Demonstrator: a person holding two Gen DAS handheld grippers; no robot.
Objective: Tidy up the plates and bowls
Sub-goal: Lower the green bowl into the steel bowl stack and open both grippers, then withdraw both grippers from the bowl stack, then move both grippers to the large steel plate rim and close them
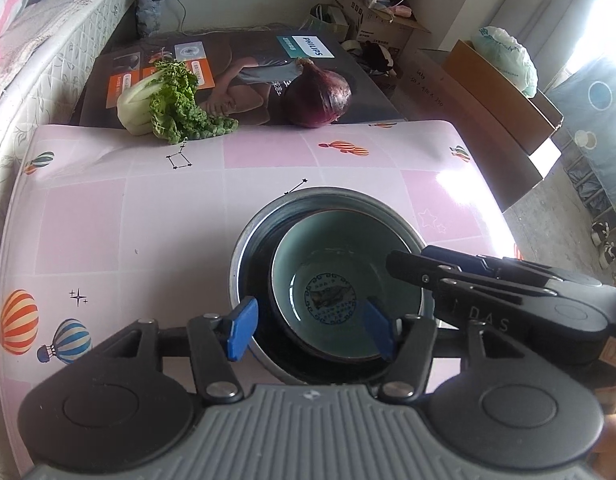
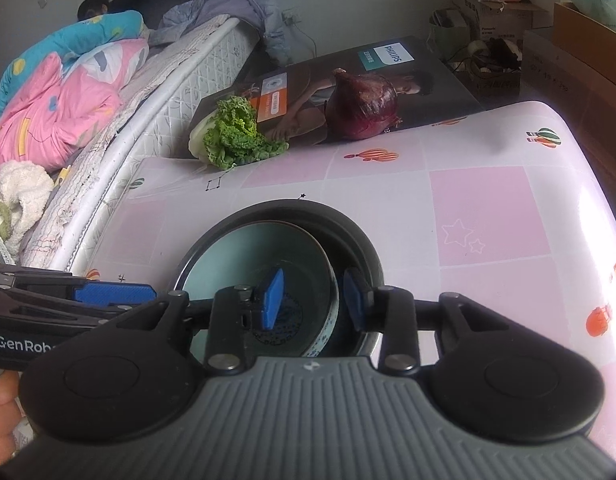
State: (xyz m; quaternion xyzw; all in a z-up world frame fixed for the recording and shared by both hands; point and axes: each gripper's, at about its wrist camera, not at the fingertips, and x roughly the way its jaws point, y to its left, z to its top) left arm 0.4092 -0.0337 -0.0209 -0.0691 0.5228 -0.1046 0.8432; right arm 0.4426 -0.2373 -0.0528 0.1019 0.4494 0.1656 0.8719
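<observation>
A pale teal ceramic bowl (image 1: 343,280) with a blue emblem at its bottom sits tilted inside a larger dark metal bowl (image 1: 252,236) on the pink patterned table (image 1: 148,208). My left gripper (image 1: 309,330) is open, one pad outside the metal bowl's near-left rim, the other over the teal bowl's near edge. In the right wrist view my right gripper (image 2: 313,300) is open and straddles the teal bowl's (image 2: 236,252) right wall, one pad inside it, one between it and the metal bowl (image 2: 363,240). The right gripper's body also shows at the right of the left wrist view.
A leafy green cabbage (image 1: 168,100) and a large red onion (image 1: 317,98) lie on a Philips box (image 1: 244,60) beyond the table's far edge. A mattress (image 2: 120,92) with bedding runs along the left. Cardboard boxes (image 1: 503,92) stand on the floor to the right.
</observation>
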